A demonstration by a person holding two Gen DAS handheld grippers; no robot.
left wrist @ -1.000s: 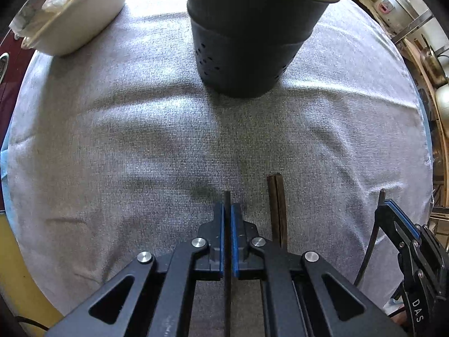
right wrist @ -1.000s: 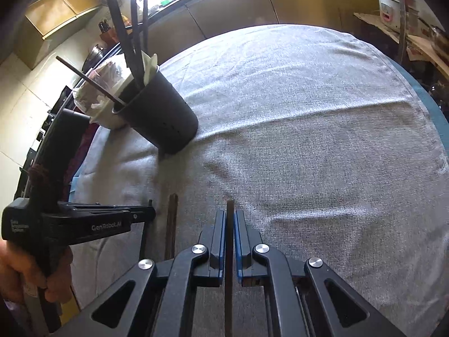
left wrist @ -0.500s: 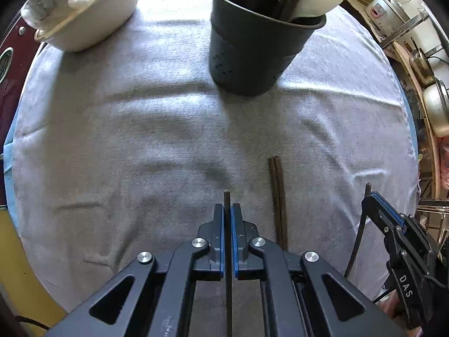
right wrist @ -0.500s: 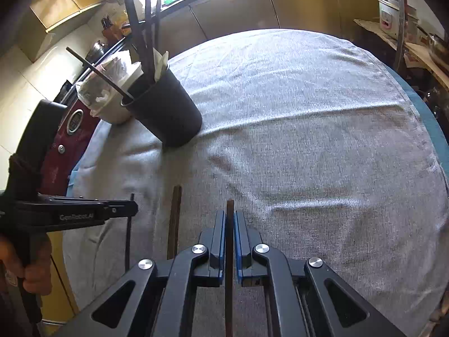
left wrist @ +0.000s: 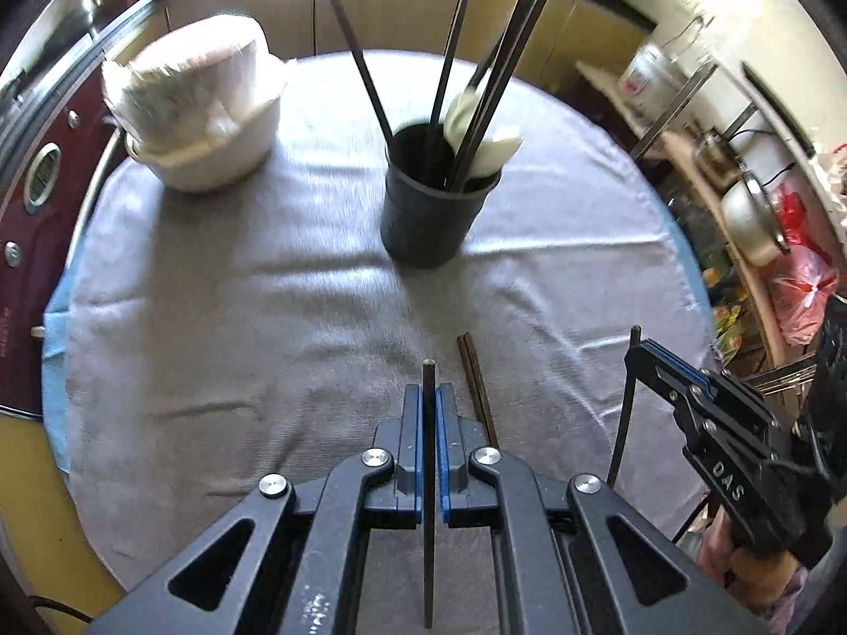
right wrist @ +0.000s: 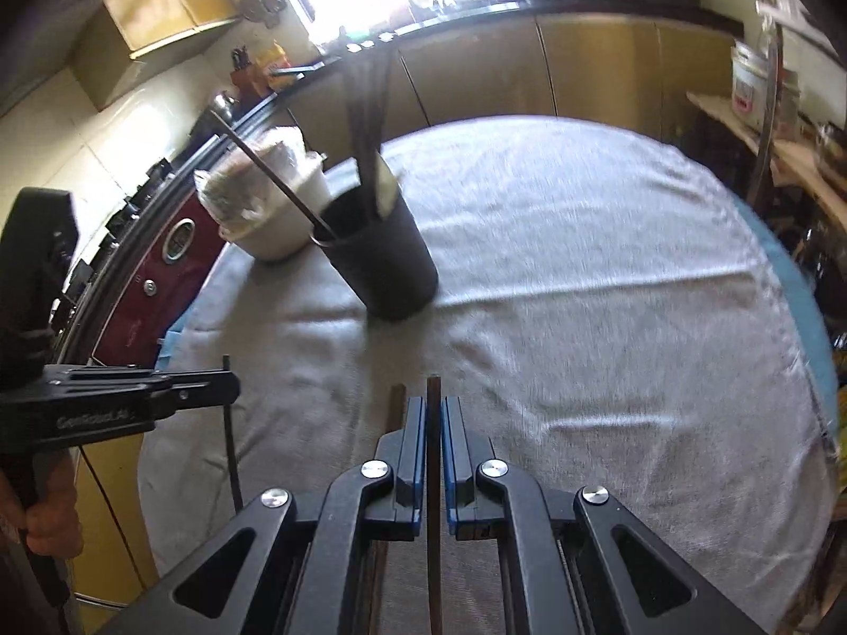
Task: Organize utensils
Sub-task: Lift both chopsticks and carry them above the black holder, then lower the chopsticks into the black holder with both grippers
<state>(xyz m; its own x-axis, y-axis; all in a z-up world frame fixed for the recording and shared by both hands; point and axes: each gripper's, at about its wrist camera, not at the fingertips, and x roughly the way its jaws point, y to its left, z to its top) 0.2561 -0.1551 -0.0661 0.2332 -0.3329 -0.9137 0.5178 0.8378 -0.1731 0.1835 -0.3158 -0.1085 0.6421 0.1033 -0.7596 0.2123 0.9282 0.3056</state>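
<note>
Chopstick (left wrist: 427, 476) lower end cut off

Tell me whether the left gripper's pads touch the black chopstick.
Touching: the left wrist view shows the left gripper with both blue pads clamped against the black chopstick.

My left gripper (left wrist: 429, 397) is clamped on a thin dark chopstick (left wrist: 428, 476) whose tip pokes out just past my blue pads. A brown chopstick pair (left wrist: 475, 381) lies on the grey cloth (left wrist: 238, 317) just right of my fingers, and beyond stands the black utensil holder (left wrist: 431, 211) full of chopsticks, with a white bowl (left wrist: 206, 121) to its left. At the right edge my right gripper (left wrist: 643, 352) pinches another dark chopstick (left wrist: 624, 413).
</note>
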